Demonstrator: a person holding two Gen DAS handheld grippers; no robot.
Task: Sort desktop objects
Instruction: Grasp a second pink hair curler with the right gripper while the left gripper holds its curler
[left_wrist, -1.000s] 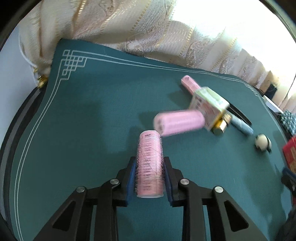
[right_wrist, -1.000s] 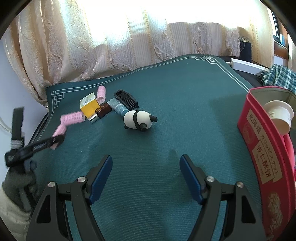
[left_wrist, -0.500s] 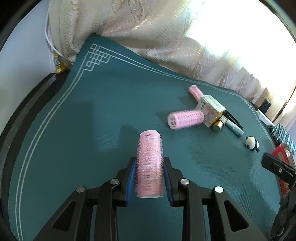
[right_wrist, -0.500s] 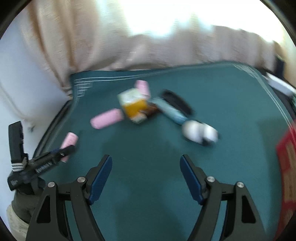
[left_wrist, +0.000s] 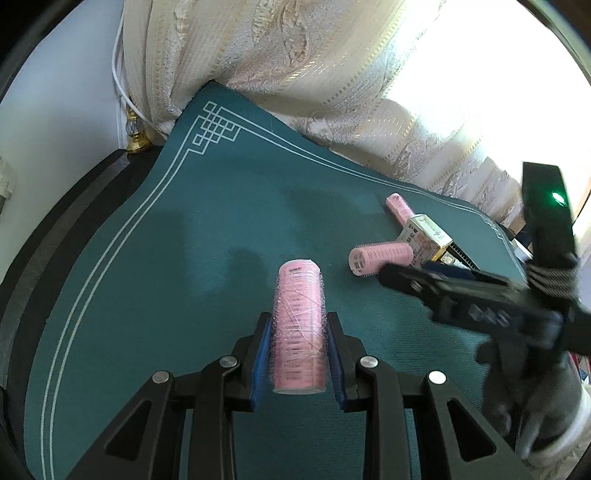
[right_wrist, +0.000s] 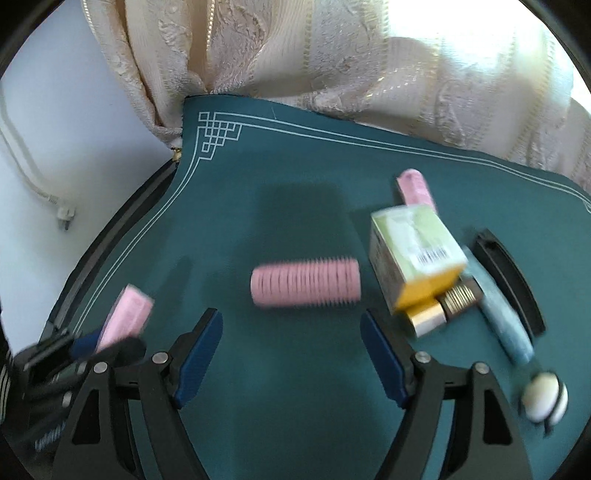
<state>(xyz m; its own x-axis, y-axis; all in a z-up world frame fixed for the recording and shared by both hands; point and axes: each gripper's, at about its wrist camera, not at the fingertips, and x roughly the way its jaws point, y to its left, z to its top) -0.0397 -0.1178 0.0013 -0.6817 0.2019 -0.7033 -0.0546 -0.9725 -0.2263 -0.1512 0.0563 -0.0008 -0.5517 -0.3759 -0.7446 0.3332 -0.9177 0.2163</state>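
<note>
Left gripper (left_wrist: 298, 354), nearest in its own view: blue pads clamped on a pink hair roller (left_wrist: 298, 328) held lengthwise, far end sticking out past the fingertips above the green mat (left_wrist: 166, 258). The gripper points downward over the mat's left part.

Right gripper (right_wrist: 291, 343): jaws wide apart, nothing between the pads. It points down at the mat, tips short of a second pink roller (right_wrist: 306, 282), which lies crosswise on the mat just beyond the gap. In the left view, this gripper enters from the right, blurred, carried by a gloved hand (left_wrist: 532, 402).

Right of the second roller: a small carton (right_wrist: 413, 254), green on top and yellow on its near end, closed; contents cannot be told. Touching its near end are a gold cap (right_wrist: 424, 317) and a brown ribbed piece (right_wrist: 461, 297). Beside them lies a pale blue tube (right_wrist: 506, 321); further right, a black clip (right_wrist: 509, 280). Near right: a black-and-white panda figure (right_wrist: 545, 398), blurred.

Far: a third pink roller (right_wrist: 415, 188) behind the carton. Cream curtain (right_wrist: 332, 55) along the mat's far edge.
</note>
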